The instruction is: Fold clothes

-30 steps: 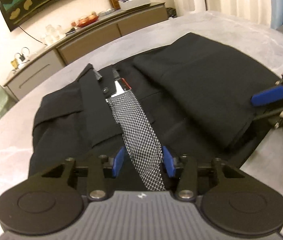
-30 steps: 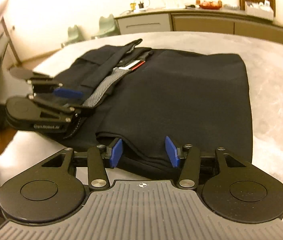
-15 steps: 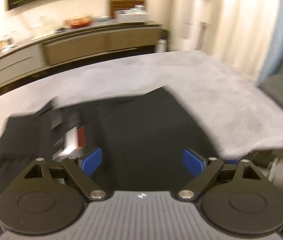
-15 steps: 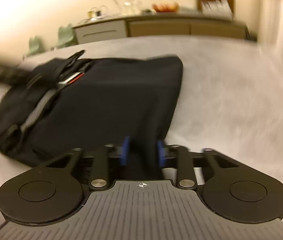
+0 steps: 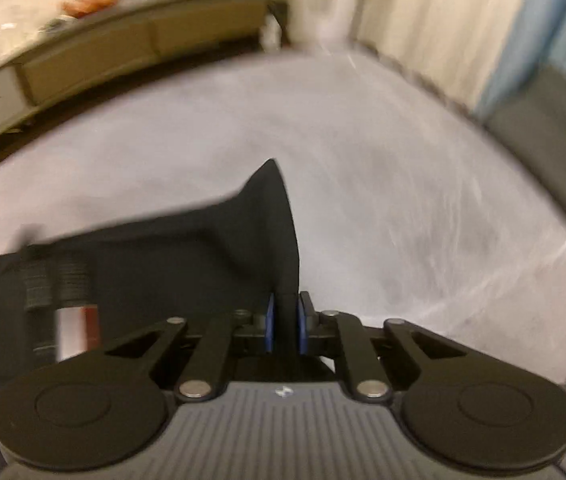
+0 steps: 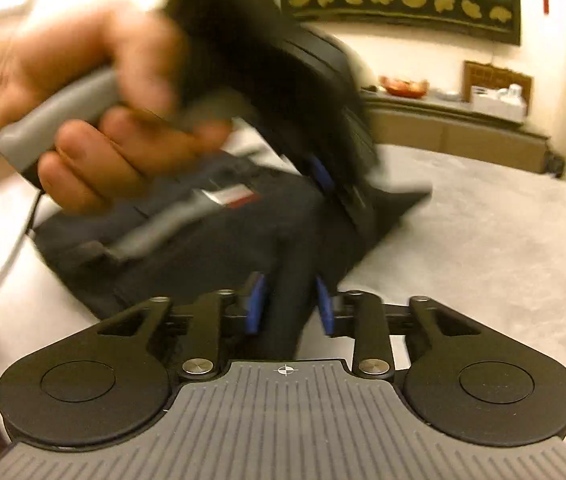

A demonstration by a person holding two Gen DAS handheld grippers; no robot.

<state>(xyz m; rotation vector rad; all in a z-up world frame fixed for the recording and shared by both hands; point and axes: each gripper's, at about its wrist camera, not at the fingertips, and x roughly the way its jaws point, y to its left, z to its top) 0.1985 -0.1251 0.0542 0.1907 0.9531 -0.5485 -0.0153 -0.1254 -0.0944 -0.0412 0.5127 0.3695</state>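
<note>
A black jacket [image 5: 187, 264] with a checked lining strip and a red and white label [image 5: 77, 320] lies partly folded on the grey bed. My left gripper [image 5: 284, 324] is shut on its right edge, and a fold of cloth rises from the blue pads [image 5: 269, 322]. In the right wrist view my right gripper [image 6: 289, 306] is shut on the jacket's near edge [image 6: 287, 276]. The left gripper [image 6: 323, 152] and the hand holding it hang over the jacket [image 6: 187, 248], blurred by motion.
The grey bed cover [image 5: 403, 208] spreads to the right and ahead. A long wooden sideboard [image 5: 131, 44] with bowls and boxes stands along the far wall. Pale curtains [image 5: 423, 4] and a dark chair [image 5: 555, 128] are at the right.
My left gripper left the checked lining, swung right, opened wide, then shut on the jacket's right edge. My right gripper shut on the near edge. Both views have turned right.
</note>
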